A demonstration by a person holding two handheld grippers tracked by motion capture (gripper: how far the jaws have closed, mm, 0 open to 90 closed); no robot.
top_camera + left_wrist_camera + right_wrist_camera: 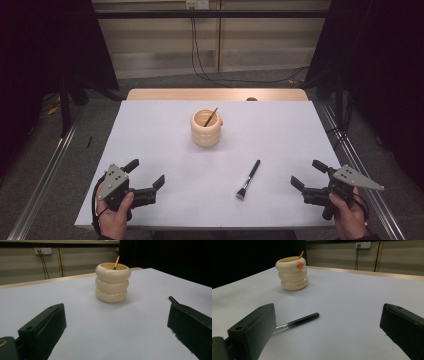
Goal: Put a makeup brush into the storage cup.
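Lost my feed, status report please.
Left tongs and right tongs open, empty. Brush flat on table, apart from holder. Nothing in the way.

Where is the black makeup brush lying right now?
In the high view, the makeup brush lies flat on the white table, right of centre, between the cream holder and the right hand-held gripper.

1. Cup (205,131): cream, with a small orange mark (300,265) on its top ring.
2. Brush (248,179): black handle, silver ferrule.
3. Table (150,130): white.
4. Grippers: black.
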